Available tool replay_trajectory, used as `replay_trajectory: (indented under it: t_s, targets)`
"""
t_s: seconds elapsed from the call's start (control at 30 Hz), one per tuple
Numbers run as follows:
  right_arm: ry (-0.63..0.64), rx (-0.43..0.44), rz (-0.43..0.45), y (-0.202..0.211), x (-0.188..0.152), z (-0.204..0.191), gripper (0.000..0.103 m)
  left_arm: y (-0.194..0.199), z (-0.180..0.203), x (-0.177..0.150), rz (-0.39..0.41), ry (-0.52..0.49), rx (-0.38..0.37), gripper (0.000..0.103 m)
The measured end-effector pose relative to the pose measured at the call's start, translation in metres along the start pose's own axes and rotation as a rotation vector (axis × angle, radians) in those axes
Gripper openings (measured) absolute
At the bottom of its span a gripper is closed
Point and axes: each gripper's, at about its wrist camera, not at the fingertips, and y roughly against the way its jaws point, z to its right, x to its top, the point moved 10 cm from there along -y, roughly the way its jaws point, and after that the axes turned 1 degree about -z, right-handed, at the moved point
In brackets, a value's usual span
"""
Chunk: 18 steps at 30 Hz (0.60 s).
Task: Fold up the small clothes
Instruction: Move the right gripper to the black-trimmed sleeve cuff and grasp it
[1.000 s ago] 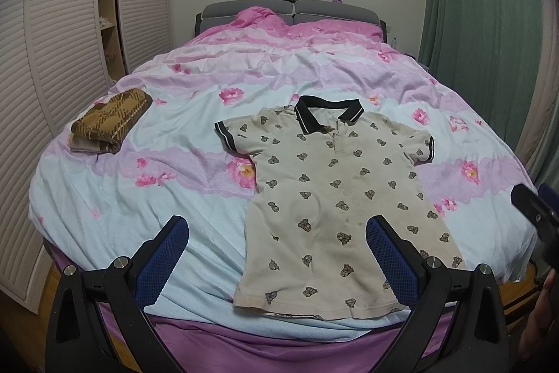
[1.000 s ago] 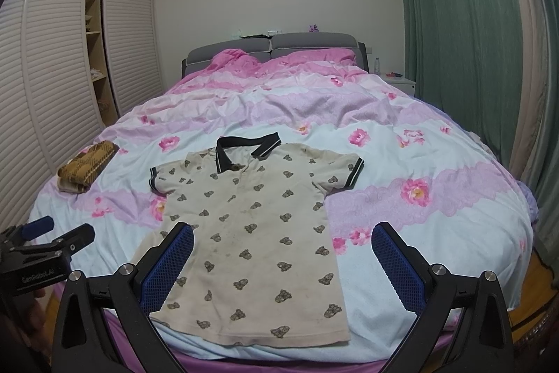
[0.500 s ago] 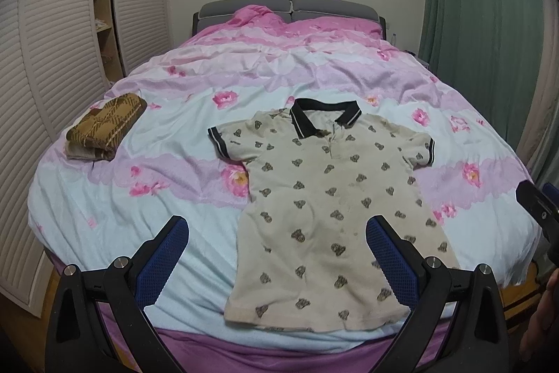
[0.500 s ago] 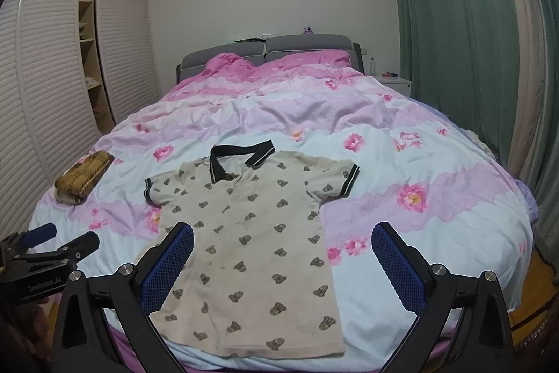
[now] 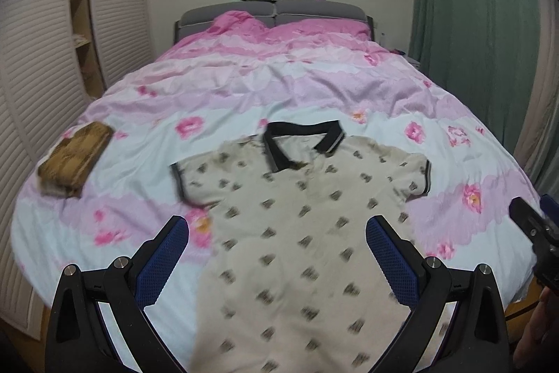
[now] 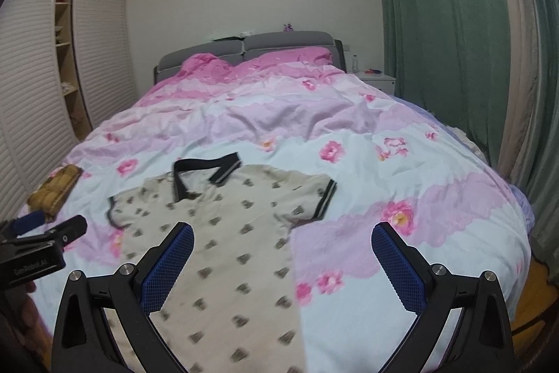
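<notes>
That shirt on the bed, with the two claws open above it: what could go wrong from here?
The shirt lies flat on a soft, wrinkled quilt, so a gripper might pinch the quilt along with the cloth.

The left gripper and right gripper are both open and hold nothing; uneven grabs could fold it crooked.

The hem lies near the bed's foot edge, so a tug might drag it off.

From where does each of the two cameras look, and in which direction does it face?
Left wrist view: sits on the left tongs, open above the bed's foot, facing the headboard over the polo shirt; a hand shows at the right edge.
Right wrist view: sits on the right tongs, open, further right, facing the same way; the left tongs show at the left edge.
Both share the polo shirt, the folded brown garment and the bed.
</notes>
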Motion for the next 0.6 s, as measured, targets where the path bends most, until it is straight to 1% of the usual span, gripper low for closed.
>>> replay_trajectory:
  t_s: [0.07,0.13,0.23,0.3,0.37,0.47,0.6]
  targets:
    - [-0.014,-0.005,-0.014,-0.018,0.004,0.011,0.098,-0.020,0.018,0.010,-0.001,-0.018,-0.011,0.103]
    - [-0.030,-0.003,-0.034,-0.038,0.009,0.021,0.090,-0.041,0.032,0.016,-0.013,-0.030,-0.019,0.103]
    - [-0.057,0.004,-0.057,-0.068,0.014,0.034,0.082,-0.071,0.049,0.026,-0.025,-0.028,-0.034,0.103]
    - [-0.078,0.010,-0.078,-0.092,0.015,0.042,0.076,-0.090,0.059,0.033,-0.023,-0.025,-0.035,0.103]
    - [-0.095,0.017,-0.104,-0.116,0.015,0.048,0.066,-0.105,0.067,0.038,-0.019,-0.028,-0.032,0.103]
    - [-0.132,0.039,-0.157,-0.158,0.011,0.059,0.056,-0.133,0.081,0.044,-0.023,-0.039,-0.027,0.103]
    - [-0.166,0.062,-0.203,-0.203,0.010,0.073,0.046,-0.162,0.094,0.052,-0.029,-0.044,-0.031,0.103]
